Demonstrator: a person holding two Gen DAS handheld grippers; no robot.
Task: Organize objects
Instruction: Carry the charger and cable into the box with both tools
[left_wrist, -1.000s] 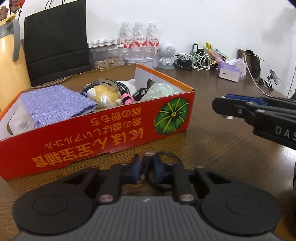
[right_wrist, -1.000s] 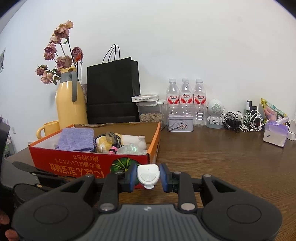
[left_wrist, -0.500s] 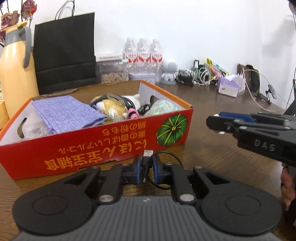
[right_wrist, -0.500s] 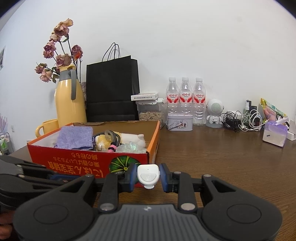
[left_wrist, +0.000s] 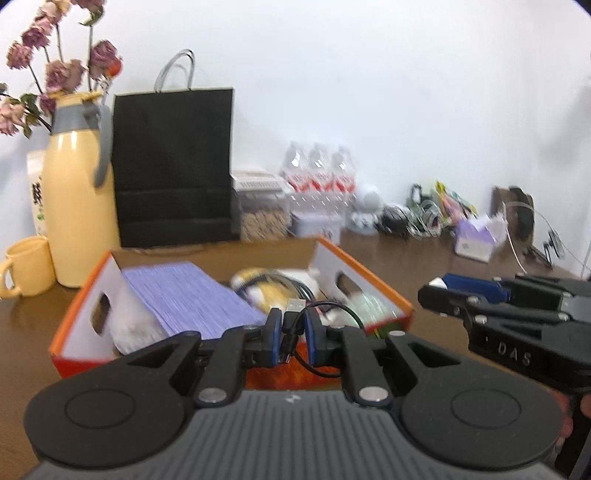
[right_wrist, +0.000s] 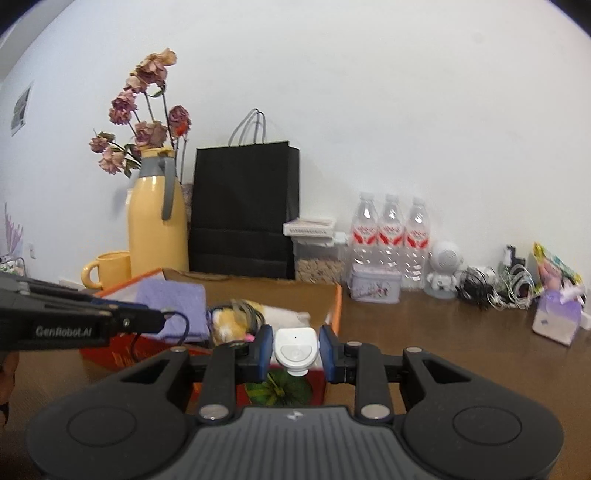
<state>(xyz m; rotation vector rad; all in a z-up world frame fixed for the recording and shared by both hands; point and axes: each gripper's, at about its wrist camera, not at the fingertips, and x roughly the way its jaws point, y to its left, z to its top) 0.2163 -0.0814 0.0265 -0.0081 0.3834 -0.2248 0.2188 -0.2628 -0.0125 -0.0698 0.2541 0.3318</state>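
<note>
My left gripper (left_wrist: 291, 334) is shut on a black USB cable (left_wrist: 325, 332) and holds it above the near edge of the red cardboard box (left_wrist: 369, 266). The box holds a purple cloth (left_wrist: 184, 295), a yellow plush and other small things. My right gripper (right_wrist: 296, 349) is shut on a small white device (right_wrist: 296, 349) above the box's near right corner (right_wrist: 334, 306). The right gripper shows at the right of the left wrist view (left_wrist: 436, 291); the left gripper shows at the left of the right wrist view (right_wrist: 155, 320), the cable (right_wrist: 183, 328) hanging from it.
On the brown wooden table (right_wrist: 443, 350) behind the box stand a yellow jug with dried flowers (right_wrist: 155, 225), a yellow mug (right_wrist: 110, 267), a black paper bag (right_wrist: 243, 206), three water bottles (right_wrist: 391, 236), a small tin (right_wrist: 375, 286), a white speaker, tangled cables (right_wrist: 491, 284) and a tissue pack (right_wrist: 557, 317).
Both grippers have risen and moved forward toward the box. The left gripper with the cable now hangs over the box's near edge; the box sits lower in both views.
</note>
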